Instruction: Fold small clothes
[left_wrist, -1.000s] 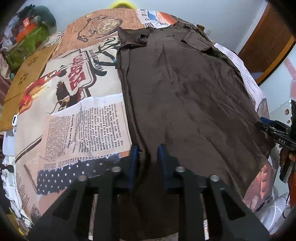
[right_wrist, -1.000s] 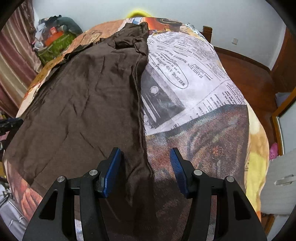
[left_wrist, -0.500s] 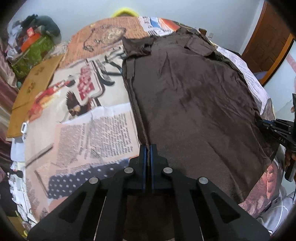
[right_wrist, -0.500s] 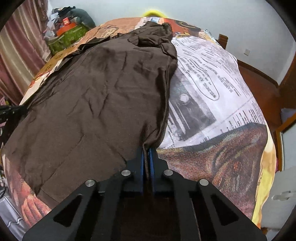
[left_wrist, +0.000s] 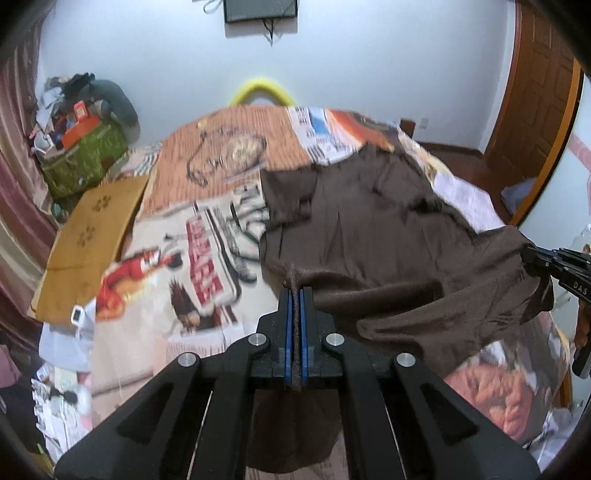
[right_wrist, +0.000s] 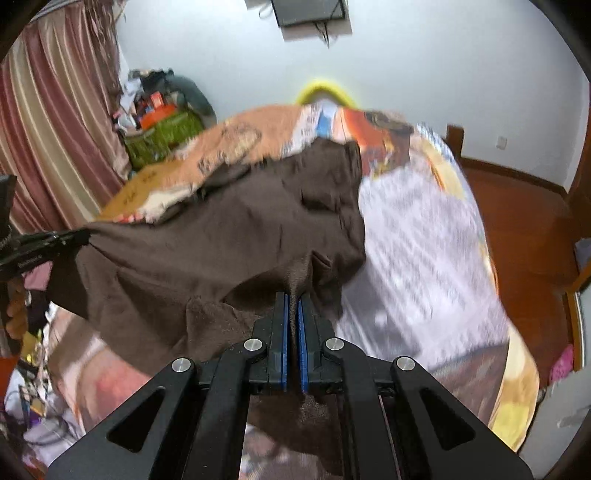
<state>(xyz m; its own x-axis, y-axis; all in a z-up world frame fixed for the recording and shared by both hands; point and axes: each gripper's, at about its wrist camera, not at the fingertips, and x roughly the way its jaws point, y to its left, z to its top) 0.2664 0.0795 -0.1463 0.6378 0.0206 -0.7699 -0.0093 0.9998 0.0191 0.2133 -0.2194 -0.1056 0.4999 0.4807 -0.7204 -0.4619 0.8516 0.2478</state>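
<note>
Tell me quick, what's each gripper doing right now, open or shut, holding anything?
Left gripper: shut, pinching the near edge of the brown shirt.
Right gripper: shut, pinching the same shirt's near edge, lifted off the bed.

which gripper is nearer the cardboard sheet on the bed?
Left. The left gripper pinches the brown garment at the edge facing the cardboard sheet; the right gripper grips the opposite edge, with the garment's whole width between it and the cardboard.
</note>
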